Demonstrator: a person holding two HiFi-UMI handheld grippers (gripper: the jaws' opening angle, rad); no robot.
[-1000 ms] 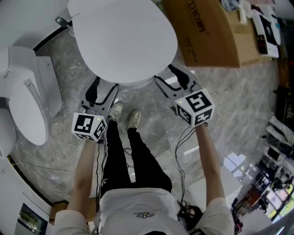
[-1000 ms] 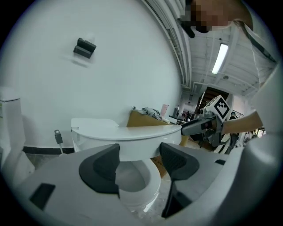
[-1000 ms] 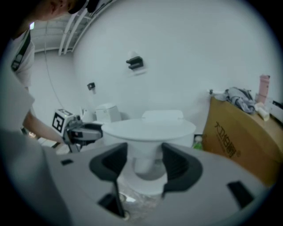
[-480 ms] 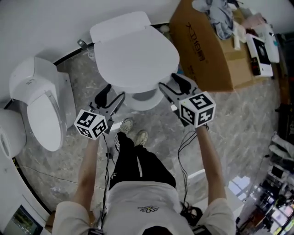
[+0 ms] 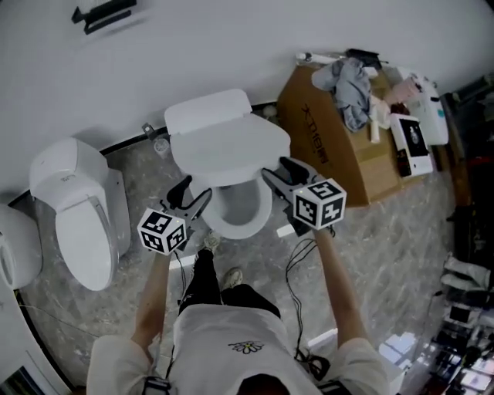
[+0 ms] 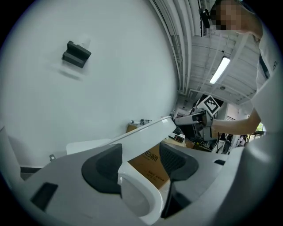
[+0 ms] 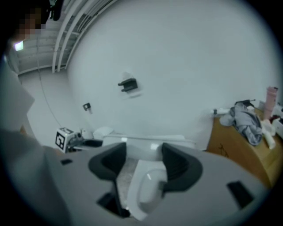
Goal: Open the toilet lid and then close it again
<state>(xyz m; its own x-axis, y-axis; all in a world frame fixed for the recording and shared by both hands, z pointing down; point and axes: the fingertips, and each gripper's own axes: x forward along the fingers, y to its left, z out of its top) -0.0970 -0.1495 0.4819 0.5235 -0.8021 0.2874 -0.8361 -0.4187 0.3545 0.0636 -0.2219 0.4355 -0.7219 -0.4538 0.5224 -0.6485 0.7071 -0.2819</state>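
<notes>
The white toilet lid (image 5: 228,145) stands partly raised, and the open bowl (image 5: 241,210) shows below its front edge. My left gripper (image 5: 193,193) is at the lid's front left edge. In the left gripper view its jaws are apart, with the tilted lid (image 6: 148,131) running between them and no pad pressed on it. My right gripper (image 5: 279,170) is at the lid's front right edge. Its jaws are opening. In the right gripper view the lid's edge (image 7: 146,142) lies across just beyond them, with the bowl (image 7: 148,187) below.
A second white toilet (image 5: 77,208) stands to the left. A cardboard box (image 5: 328,154) with a grey cloth and small items on top stands right of the toilet. The wall is close behind, with a black bracket (image 5: 104,14). The person's feet (image 5: 220,258) are before the bowl.
The lid has gone from flat on the toilet to partly raised, and the bowl now shows. Both grippers have risen with its front edge.
</notes>
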